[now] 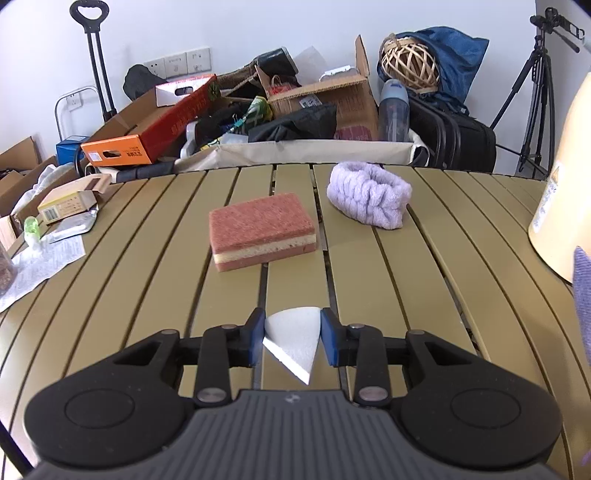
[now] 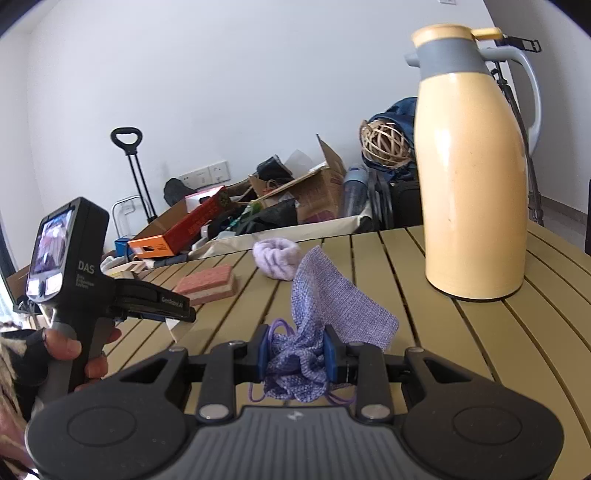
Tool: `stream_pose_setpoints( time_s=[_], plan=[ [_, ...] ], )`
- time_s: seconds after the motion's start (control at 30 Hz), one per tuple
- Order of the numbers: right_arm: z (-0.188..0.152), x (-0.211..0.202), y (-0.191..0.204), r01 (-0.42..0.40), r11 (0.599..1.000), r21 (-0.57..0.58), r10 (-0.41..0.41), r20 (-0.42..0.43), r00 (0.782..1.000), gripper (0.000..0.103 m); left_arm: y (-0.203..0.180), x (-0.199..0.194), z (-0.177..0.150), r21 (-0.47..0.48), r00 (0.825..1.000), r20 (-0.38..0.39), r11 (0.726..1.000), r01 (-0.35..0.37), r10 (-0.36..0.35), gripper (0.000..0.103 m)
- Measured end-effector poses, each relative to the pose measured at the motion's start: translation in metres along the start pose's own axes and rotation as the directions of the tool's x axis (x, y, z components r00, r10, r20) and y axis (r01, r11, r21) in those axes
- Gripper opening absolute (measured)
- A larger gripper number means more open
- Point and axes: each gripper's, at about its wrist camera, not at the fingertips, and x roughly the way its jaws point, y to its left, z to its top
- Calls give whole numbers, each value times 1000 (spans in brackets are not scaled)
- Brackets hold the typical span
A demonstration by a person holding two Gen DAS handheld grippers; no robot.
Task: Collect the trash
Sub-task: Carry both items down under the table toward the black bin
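The left tool grips a white foam wedge above the slatted olive tabletop; the right tool clenches a purple mesh bag. Cluttered boxes line the white wall.

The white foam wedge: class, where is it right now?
In the left wrist view, the white foam wedge sits clamped in the left claw, nearer than the sponge.

We saw a white foam wedge pinched above the slats, and a bunched purple mesh pouch clamped too.
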Motion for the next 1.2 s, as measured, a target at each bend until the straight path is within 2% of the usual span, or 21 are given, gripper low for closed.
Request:
stream_pose_setpoints(
  time_s=[0.5, 1.2],
  plan=[
    [0, -61, 62, -43, 997, -66, 43, 2, 999, 28, 27, -94, -33, -7, 997, 70, 999, 44, -43, 32],
    [-54, -137, 148, -113, 982, -148, 102, -82, 991, 28, 60, -215, -126, -3, 988, 121, 996, 94, -92, 33]
  ],
)
